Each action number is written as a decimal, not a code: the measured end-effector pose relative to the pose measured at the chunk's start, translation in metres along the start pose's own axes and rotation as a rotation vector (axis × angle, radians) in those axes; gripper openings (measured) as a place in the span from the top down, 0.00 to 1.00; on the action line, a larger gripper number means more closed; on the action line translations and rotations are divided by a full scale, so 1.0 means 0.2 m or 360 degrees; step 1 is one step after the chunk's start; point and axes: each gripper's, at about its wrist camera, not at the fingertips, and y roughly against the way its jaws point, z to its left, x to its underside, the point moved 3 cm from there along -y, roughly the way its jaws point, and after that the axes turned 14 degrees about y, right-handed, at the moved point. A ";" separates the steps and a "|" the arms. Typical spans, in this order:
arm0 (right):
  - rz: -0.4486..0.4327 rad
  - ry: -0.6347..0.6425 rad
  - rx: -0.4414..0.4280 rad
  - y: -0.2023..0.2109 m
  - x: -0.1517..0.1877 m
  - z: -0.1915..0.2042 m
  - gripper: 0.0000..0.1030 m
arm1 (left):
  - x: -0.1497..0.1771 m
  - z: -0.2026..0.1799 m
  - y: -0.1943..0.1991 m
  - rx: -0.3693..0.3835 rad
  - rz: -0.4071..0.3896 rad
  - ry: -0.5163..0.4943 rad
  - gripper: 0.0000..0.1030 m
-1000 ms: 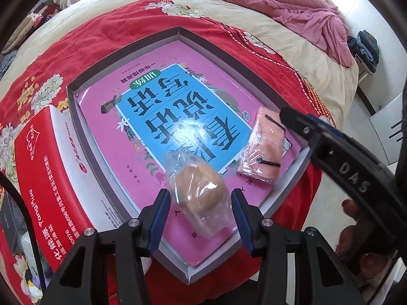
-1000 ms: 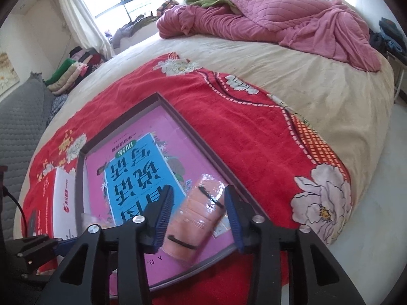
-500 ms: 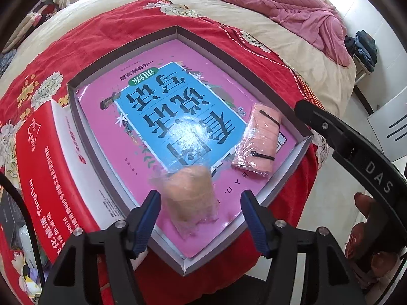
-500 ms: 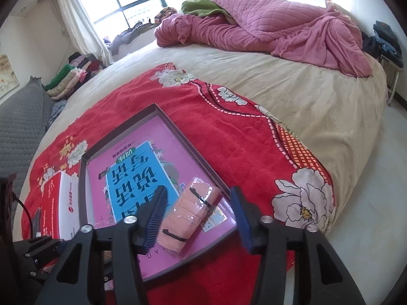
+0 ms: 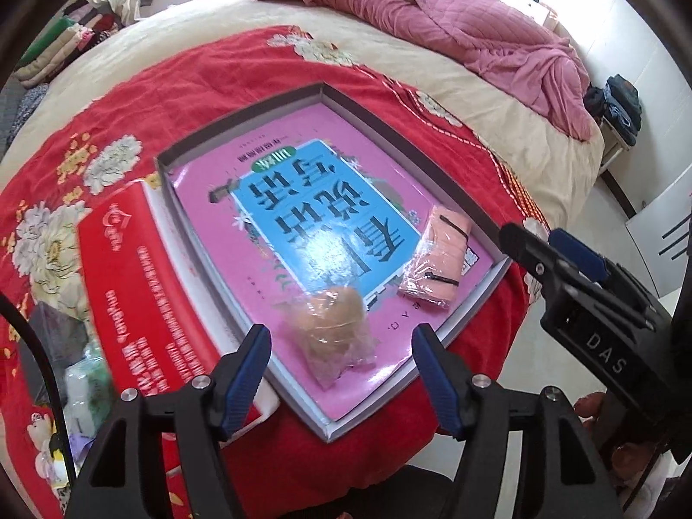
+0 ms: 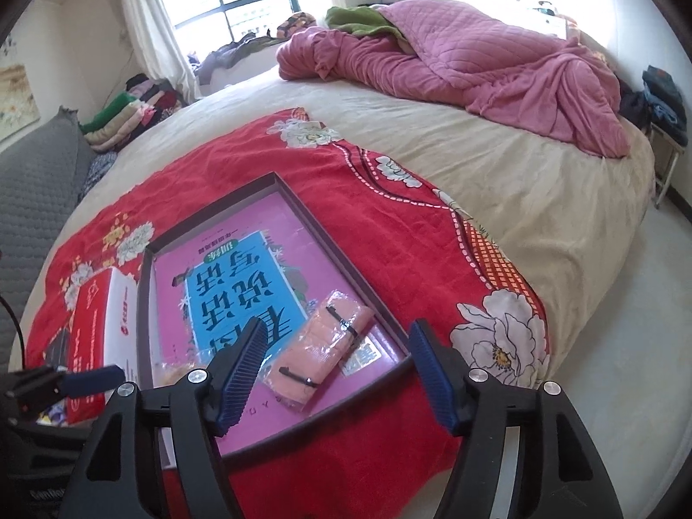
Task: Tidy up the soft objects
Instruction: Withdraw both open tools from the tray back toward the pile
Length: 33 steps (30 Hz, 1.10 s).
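Bed (image 6: 497, 181) under everything, soft and springy, so the shallow tray (image 5: 465, 212) could tip and slide off its red blanket (image 5: 181, 86) if nudged. Inside, on the pink book (image 5: 302, 199), the peach towel roll (image 5: 437, 259) lies near the tray's right wall, long axis running away from us. The round bagged bun (image 5: 335, 322) sits near the front edge; slippery plastic may roll. Left tongs (image 5: 341, 372) and right tongs (image 6: 337, 367) gape wide, holding nothing.

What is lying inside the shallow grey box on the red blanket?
A pink and blue book fills the shallow grey box. On it lie a bagged brown soft item and a wrapped peach cloth bundle. Anything under the book is hidden.
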 end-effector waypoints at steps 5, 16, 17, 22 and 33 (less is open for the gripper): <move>-0.0006 0.0034 0.0010 0.04 0.00 0.03 0.30 | 0.02 0.05 0.08 -0.0026 -0.0068 0.0029 0.25; -0.0043 0.0159 0.0097 0.15 -0.01 0.15 0.28 | 0.06 0.13 0.20 -0.0074 -0.0159 0.0070 0.24; -0.0047 0.0167 0.0097 0.16 -0.01 0.16 0.28 | 0.06 0.13 0.21 -0.0073 -0.0163 0.0075 0.24; -0.0069 0.0208 0.0102 0.21 -0.03 0.22 0.28 | 0.07 0.16 0.25 -0.0073 -0.0184 0.0096 0.24; -0.0129 0.0261 0.0086 0.33 -0.04 0.31 0.28 | 0.11 0.22 0.36 -0.0059 -0.0246 0.0138 0.24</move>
